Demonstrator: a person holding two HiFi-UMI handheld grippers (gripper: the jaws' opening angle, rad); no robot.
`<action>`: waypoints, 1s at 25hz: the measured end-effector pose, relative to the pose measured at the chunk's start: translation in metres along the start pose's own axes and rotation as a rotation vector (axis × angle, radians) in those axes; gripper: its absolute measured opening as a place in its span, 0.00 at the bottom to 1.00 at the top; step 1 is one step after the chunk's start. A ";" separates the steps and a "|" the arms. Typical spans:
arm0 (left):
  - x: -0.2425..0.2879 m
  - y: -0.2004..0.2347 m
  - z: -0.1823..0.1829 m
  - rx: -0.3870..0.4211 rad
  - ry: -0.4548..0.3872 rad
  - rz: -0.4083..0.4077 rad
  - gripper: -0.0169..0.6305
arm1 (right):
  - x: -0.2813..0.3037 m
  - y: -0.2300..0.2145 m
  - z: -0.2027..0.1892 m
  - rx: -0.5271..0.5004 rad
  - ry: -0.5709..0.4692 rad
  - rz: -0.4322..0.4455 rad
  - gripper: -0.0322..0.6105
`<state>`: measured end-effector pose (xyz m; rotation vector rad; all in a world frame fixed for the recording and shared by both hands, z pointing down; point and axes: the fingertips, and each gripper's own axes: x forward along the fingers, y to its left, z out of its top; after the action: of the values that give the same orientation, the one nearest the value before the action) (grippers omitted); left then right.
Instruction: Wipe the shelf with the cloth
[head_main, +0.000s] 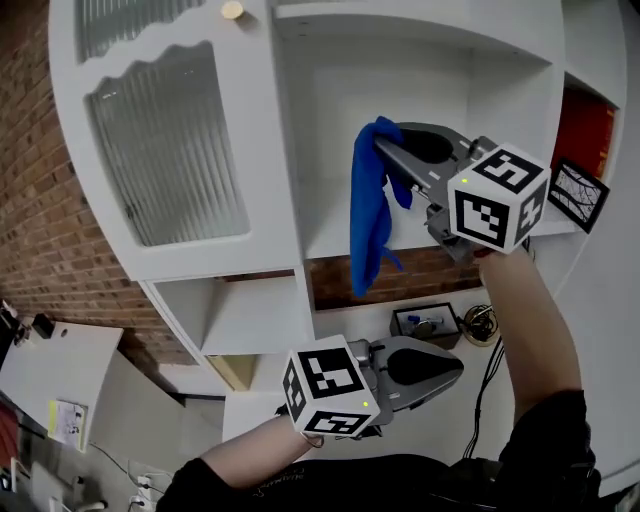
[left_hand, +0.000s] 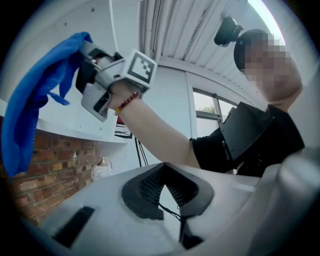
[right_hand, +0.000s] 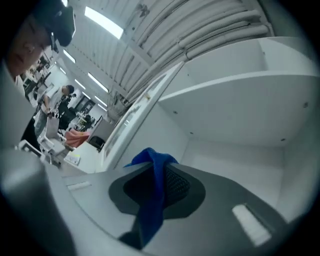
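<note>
White shelf (head_main: 325, 235) ahead, brick wall (head_main: 30, 200) left; my right gripper (head_main: 383, 148) clamps the blue cloth (head_main: 368, 215) in its jaws, left gripper (head_main: 458, 368) jaws closed, empty.

The cloth (head_main: 370, 215) is hanging from the right gripper (head_main: 383, 148), trailing down past the front edge of the shelf (head_main: 330, 238), toward its left end. A cabinet door (head_main: 165, 150) is standing left of the shelf opening, and a framed picture (head_main: 578, 193) is leaning by the shelf's right end. Below, a small tray (head_main: 425, 322) is sitting on the lower ledge (head_main: 350, 325), a wire object (head_main: 481, 324) just right of it. The left gripper (head_main: 455, 368) is hovering before that ledge.
</note>
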<state>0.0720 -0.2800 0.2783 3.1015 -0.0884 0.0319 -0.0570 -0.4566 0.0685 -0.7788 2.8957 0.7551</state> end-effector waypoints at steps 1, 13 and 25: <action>-0.001 -0.001 -0.003 0.017 0.007 -0.006 0.03 | 0.015 -0.004 -0.007 -0.031 0.039 -0.010 0.11; -0.036 0.009 -0.040 0.075 0.055 0.035 0.03 | 0.116 -0.022 -0.140 -0.183 0.530 0.039 0.13; -0.037 0.029 -0.046 0.054 0.024 0.082 0.03 | 0.144 0.013 -0.181 -0.337 0.777 0.246 0.11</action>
<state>0.0325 -0.3048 0.3240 3.1488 -0.2169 0.0749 -0.1747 -0.5974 0.2089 -0.9164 3.6593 1.2191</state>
